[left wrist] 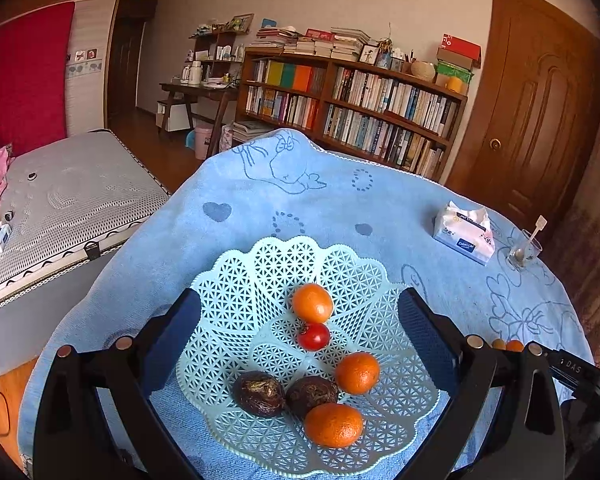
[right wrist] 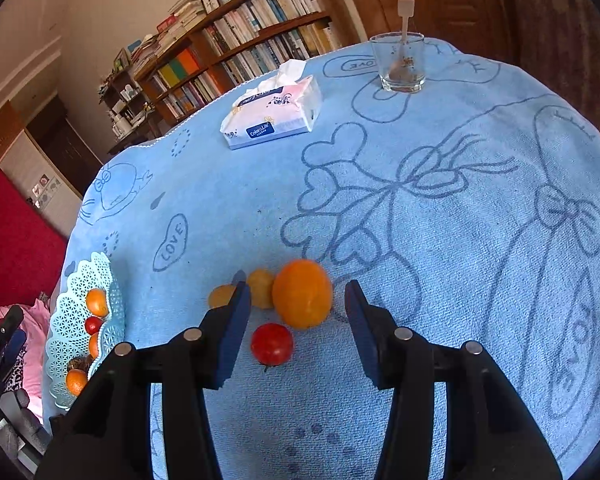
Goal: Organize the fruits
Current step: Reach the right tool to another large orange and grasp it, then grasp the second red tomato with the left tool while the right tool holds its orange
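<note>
My left hand-held gripper (left wrist: pixel 300 344) gapes wide above the basket (left wrist: pixel 260 264) of fruit. My right hand-held gripper (right wrist: pixel 296 320) gapes empty around an orange (right wrist: pixel 302 293) and tomato (right wrist: pixel 272 344) on the surface (right wrist: pixel 460 240).

The left wrist camera hangs close above the lattice basket (left wrist: pixel 260 272), looking down and across it toward the bookshelf (left wrist: pixel 352 108) beyond. The right wrist camera sits low over the blue cloth (right wrist: pixel 440 240) to the right of the basket (right wrist: pixel 70 344), which shows only at its left edge. Both views share the basket, the tissue pack (left wrist: pixel 464 234) (right wrist: pixel 272 114) and the glass (left wrist: pixel 524 252) (right wrist: pixel 400 64) beyond it.
</note>
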### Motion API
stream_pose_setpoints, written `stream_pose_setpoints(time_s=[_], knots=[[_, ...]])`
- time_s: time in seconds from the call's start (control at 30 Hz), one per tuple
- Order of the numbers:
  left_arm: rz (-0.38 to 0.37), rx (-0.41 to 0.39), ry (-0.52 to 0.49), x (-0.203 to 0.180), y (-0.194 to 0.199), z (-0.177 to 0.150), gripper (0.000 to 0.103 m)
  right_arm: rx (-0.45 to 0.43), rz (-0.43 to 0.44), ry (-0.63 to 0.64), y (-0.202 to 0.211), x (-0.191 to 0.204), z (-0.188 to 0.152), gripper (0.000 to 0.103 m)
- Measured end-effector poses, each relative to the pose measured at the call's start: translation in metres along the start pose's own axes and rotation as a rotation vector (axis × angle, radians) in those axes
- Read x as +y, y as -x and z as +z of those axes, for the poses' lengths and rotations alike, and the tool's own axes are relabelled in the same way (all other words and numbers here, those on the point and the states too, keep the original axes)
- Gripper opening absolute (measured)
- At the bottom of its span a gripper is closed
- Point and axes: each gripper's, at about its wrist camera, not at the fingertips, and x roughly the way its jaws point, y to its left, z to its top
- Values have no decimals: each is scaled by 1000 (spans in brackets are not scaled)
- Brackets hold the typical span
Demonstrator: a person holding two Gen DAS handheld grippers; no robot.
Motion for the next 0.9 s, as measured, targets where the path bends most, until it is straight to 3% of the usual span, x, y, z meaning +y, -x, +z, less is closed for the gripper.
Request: stream_pose_setpoints(time_s=[0.27, 0.53, 0.63, 0.9], knots=[[-6, 13, -12, -4, -4, -3, 100, 63, 5, -29, -24, -6, -1, 49], [-12, 19, -26, -10, -5, -6, 100, 52, -18, 25, -33, 1, 3, 48], [-16, 23, -34, -14, -5, -7, 100, 53, -4, 54, -31, 5, 3, 38], [-45, 42, -80, -36, -4, -19, 100, 9, -16, 74, -5, -4, -2, 38]])
